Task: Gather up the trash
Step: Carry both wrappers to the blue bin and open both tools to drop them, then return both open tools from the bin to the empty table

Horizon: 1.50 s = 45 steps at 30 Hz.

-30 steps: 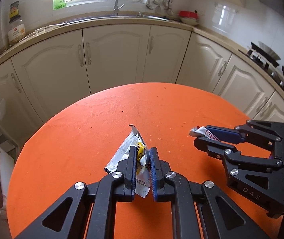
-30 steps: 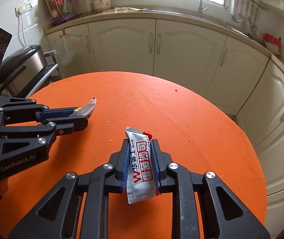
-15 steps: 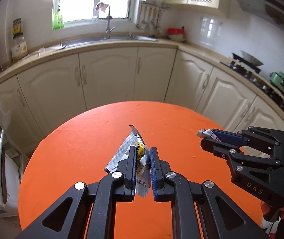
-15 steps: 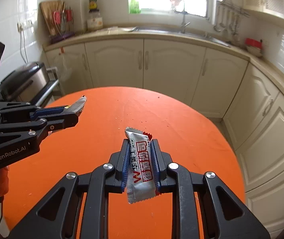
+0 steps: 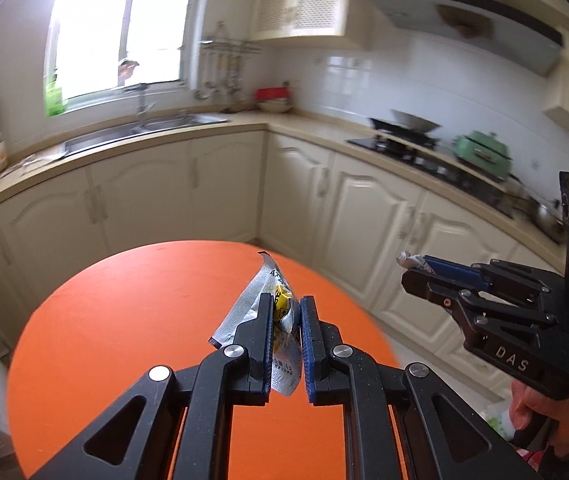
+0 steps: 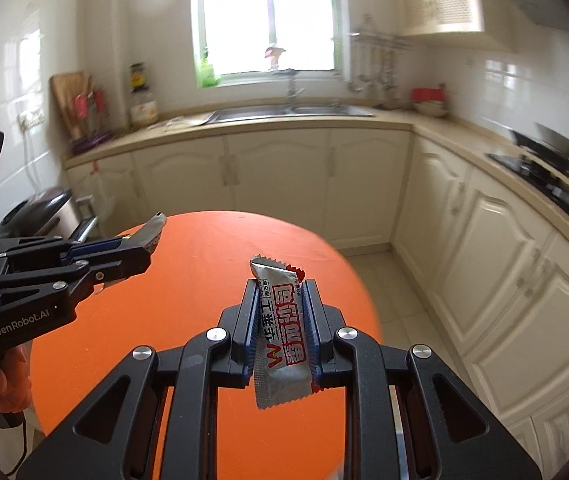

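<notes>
My left gripper [image 5: 286, 312] is shut on a crumpled silver and yellow wrapper [image 5: 260, 300], held high above the round orange table [image 5: 124, 320]. My right gripper [image 6: 280, 304] is shut on a silver packet with red lettering [image 6: 282, 340], also lifted above the table [image 6: 188, 280]. The right gripper shows at the right of the left wrist view [image 5: 416, 270], with the packet's end [image 5: 408, 259] sticking out of it. The left gripper shows at the left of the right wrist view [image 6: 140, 246], with the wrapper tip [image 6: 154, 232] poking out.
Cream kitchen cabinets [image 6: 276, 184] and a counter with a sink [image 6: 284, 112] curve behind the table. A stove [image 5: 404, 144] and a green pot [image 5: 482, 154] stand on the right counter. A metal appliance [image 6: 40, 216] sits left of the table. Tiled floor [image 6: 384, 276] lies at the right.
Both grippers have risen well above the table with their wrappers and tilted upward, so the table looks smaller and more of the upper kitchen shows. Both grips are unchanged.
</notes>
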Each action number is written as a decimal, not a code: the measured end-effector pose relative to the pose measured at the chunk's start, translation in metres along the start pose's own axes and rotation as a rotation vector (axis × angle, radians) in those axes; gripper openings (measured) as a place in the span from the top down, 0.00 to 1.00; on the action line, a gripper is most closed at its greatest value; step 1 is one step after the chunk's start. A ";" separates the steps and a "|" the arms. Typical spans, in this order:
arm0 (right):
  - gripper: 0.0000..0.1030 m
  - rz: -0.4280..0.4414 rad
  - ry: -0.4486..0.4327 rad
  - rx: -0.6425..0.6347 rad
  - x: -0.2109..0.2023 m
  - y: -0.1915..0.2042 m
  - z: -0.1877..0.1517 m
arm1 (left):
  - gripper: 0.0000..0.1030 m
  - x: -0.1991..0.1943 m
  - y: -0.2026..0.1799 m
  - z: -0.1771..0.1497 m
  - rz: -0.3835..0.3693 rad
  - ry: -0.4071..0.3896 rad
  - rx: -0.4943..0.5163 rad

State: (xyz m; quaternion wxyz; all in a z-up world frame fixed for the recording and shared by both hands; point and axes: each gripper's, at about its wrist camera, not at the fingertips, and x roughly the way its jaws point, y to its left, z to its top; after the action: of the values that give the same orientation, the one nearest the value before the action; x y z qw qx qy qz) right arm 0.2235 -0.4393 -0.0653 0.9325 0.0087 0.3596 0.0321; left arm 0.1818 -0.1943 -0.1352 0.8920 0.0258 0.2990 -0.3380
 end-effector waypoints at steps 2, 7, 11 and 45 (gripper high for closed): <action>0.80 -0.040 -0.015 0.036 -0.021 -0.021 -0.009 | 0.92 -0.007 -0.019 -0.002 -0.044 0.001 0.023; 0.80 -0.136 -0.022 0.122 -0.061 -0.075 -0.037 | 0.92 -0.004 -0.052 0.002 -0.147 0.022 0.087; 0.80 -0.218 0.005 0.217 -0.084 -0.127 -0.073 | 0.92 0.022 -0.086 0.003 -0.241 0.075 0.137; 0.00 -0.299 0.301 0.746 -0.001 -0.309 -0.271 | 0.08 0.348 -0.251 -0.014 -0.207 0.537 0.237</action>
State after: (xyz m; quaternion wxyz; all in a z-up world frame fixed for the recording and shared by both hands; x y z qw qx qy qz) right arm 0.0576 -0.7496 -0.2774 0.7969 0.2884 0.4760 -0.2348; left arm 0.2255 -0.5888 -0.2987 0.7327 0.1875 0.4836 -0.4406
